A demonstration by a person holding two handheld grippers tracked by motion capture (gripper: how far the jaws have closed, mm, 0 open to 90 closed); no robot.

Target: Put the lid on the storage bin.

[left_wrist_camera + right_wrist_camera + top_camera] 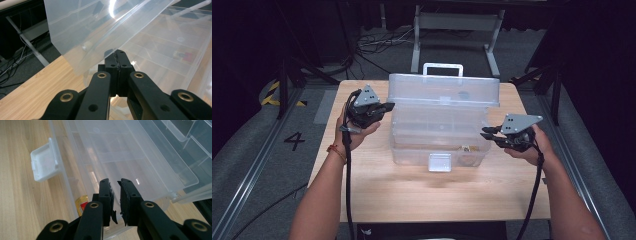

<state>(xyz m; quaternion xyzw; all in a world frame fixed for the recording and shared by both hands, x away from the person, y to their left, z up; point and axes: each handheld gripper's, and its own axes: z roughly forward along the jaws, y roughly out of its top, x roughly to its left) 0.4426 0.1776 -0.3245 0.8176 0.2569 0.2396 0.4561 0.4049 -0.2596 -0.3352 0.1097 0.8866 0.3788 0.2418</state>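
Note:
A clear plastic toolbox point(439, 132) stands open in the middle of the wooden table point(412, 190), its lid point(444, 90) raised at the back. My left gripper point(384, 106) is at the lid's left corner. In the left gripper view it point(118, 53) is shut, its tips right at the lower edge of the lid point(100, 27), with nothing seen between the pads. My right gripper point(486, 133) hovers at the box's right end. Its jaws point(115, 182) stand a narrow gap apart over the end wall, holding nothing. A small red and yellow item point(82, 206) lies on the box floor.
The white latch point(440, 162) hangs off the box's front wall, and a white handle point(442, 66) tops the lid. A clear inner tray point(140, 157) sits in the box. Beyond the table are a metal frame point(457, 30) and floor cables point(377, 42).

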